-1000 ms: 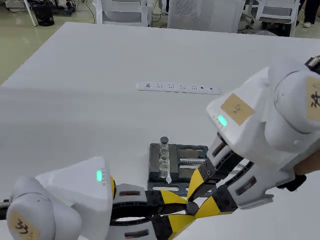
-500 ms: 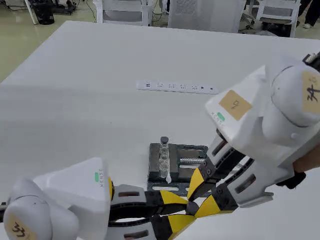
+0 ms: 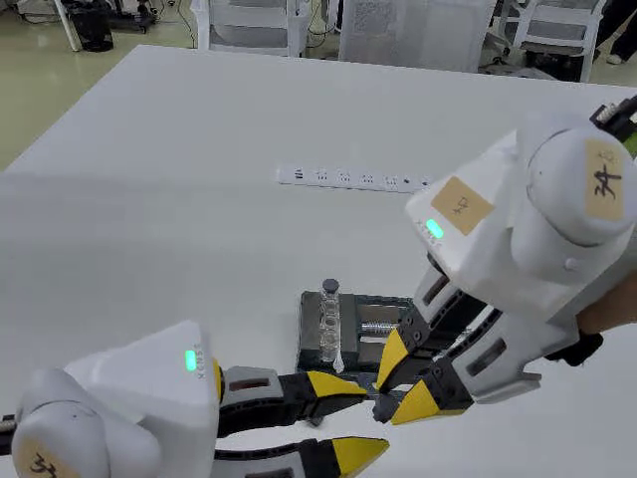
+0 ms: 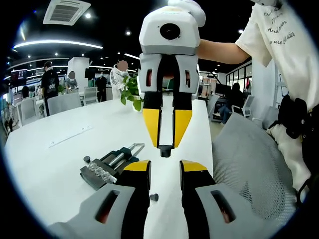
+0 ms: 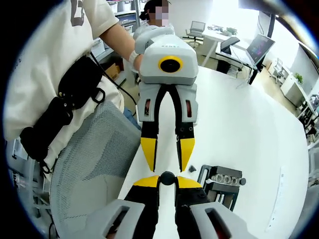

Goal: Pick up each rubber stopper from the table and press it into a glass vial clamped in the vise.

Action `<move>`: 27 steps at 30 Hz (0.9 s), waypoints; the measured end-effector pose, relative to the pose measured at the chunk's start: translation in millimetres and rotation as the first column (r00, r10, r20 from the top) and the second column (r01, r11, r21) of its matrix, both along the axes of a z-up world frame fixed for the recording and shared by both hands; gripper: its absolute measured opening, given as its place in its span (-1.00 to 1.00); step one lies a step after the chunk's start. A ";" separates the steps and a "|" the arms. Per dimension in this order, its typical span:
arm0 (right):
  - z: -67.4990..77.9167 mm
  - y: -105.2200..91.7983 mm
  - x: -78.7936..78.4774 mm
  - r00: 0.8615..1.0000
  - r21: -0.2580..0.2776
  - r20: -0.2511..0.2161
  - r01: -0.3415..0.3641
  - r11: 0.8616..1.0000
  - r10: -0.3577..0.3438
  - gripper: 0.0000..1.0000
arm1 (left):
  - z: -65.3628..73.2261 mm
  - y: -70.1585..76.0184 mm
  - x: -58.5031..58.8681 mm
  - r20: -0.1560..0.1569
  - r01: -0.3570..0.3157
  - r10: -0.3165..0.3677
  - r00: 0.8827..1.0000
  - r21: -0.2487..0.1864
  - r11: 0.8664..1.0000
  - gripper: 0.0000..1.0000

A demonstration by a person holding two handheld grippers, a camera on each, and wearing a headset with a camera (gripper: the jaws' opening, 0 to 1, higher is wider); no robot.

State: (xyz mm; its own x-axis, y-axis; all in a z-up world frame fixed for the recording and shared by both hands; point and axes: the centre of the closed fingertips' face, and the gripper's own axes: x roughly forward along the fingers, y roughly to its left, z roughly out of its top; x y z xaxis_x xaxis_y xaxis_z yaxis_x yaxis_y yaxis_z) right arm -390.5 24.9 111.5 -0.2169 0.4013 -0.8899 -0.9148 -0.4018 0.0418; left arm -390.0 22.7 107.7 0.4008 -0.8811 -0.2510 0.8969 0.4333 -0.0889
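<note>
My right gripper comes in from the right, shut on a dark rubber stopper held at its yellow tips. My left gripper faces it tip to tip from the lower left, jaws open around nothing. In the left gripper view the right gripper hangs above my open left gripper with the stopper in it. Just beyond stands the black vise clamping a row of glass vials; the farthest vial carries a dark stopper. A loose stopper lies on the table near the vise.
A white power strip lies across the white table beyond the vise. Chairs stand past the far edge. A grey mesh chair and the person's body sit close behind the grippers.
My left gripper's jaws have spread apart; a second ago all yellow tips met at the stopper. The right gripper stays shut on the stopper in about the same place.
</note>
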 end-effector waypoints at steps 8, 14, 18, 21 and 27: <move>-8.9 -2.2 22.3 1.000 -0.038 0.028 -0.006 0.999 0.008 -0.88 | -18.4 21.4 17.6 -0.049 -0.127 0.128 0.991 0.026 0.992 0.24; -15.7 0.4 40.3 0.999 -0.055 0.045 -0.007 0.998 0.010 -0.88 | -27.5 37.4 28.1 -0.049 -0.204 0.206 0.977 0.050 0.978 0.73; -23.4 2.5 50.2 0.999 -0.066 0.053 -0.009 0.998 0.012 -0.88 | -32.4 46.0 33.5 -0.047 -0.247 0.250 0.967 0.059 0.967 0.98; -27.7 4.3 57.5 0.998 -0.075 0.056 -0.011 0.997 0.015 -0.88 | -37.7 49.0 33.2 -0.066 -0.250 0.255 0.965 0.073 0.965 0.98; -32.8 14.2 84.4 0.994 -0.075 0.104 -0.031 0.997 0.038 -0.89 | -41.3 53.3 33.4 -0.076 -0.263 0.269 0.960 0.074 0.962 0.98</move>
